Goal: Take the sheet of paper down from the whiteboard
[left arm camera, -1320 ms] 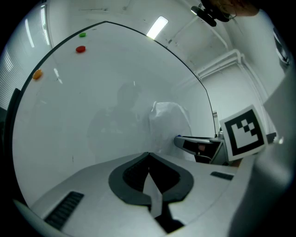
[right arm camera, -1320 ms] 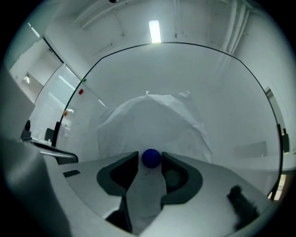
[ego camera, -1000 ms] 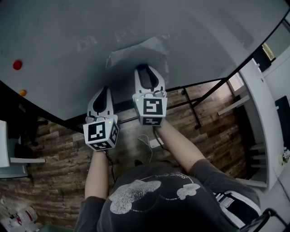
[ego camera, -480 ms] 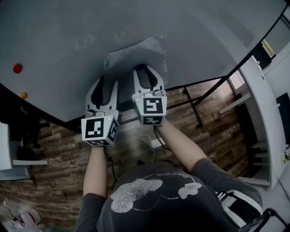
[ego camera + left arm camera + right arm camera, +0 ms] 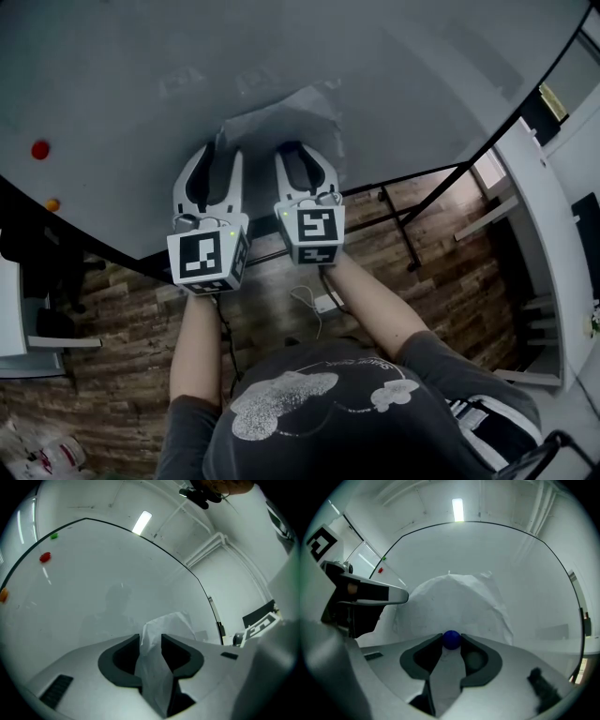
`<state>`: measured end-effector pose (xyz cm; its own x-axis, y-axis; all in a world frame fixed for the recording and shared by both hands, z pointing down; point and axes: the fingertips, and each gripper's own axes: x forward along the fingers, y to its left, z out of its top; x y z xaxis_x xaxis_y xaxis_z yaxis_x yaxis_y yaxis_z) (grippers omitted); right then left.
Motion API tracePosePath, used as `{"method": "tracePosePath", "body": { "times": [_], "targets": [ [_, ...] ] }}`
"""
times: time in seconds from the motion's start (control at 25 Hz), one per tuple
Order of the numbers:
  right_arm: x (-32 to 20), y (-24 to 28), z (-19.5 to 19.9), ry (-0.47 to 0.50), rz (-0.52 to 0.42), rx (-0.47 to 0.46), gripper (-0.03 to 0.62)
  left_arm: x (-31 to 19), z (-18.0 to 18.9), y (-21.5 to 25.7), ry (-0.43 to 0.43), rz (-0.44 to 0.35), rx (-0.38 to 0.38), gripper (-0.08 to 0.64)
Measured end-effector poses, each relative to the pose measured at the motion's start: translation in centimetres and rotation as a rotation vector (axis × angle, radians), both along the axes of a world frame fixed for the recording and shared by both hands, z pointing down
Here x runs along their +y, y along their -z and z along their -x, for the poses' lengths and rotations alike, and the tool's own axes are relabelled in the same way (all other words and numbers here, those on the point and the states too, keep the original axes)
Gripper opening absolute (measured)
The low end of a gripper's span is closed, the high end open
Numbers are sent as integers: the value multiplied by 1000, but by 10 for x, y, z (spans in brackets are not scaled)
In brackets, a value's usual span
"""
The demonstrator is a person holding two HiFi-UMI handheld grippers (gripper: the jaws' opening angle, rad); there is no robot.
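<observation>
right gripper (image 5: 451, 644) pinches blue magnet (image 5: 451, 638) on the paper (image 5: 454, 603)

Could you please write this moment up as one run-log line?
left gripper: open, edge of sheet of paper between jaws | right gripper: shut on blue magnet | paper: on whiteboard, not yet down

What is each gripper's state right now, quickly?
Left gripper: open, with the edge of the sheet of paper between its jaws, not pinched.
Right gripper: shut on the blue magnet at its jaw tips.
</observation>
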<state>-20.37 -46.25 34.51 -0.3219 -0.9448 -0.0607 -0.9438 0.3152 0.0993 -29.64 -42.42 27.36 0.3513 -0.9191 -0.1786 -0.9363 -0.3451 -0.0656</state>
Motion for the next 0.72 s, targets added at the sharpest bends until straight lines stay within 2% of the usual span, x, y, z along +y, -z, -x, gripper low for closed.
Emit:
{"method": "tracePosePath", "body": {
  "times": [0.2, 0.4, 0.52, 0.72],
  "targets": [
    [1, -1, 1, 14, 2, -2, 129, -7, 8, 3, 64, -13, -22, 64],
    [0, 0, 1, 35, -7, 0, 129, -10, 11, 6, 99, -10, -48, 30],
    [1, -2, 0, 66, -1, -1, 129, -12, 13, 0, 71, 16, -21, 12],
    [8, 11, 4, 120, -60, 27, 129, -1, 12, 7, 64, -14, 22, 12]
  ]
}}
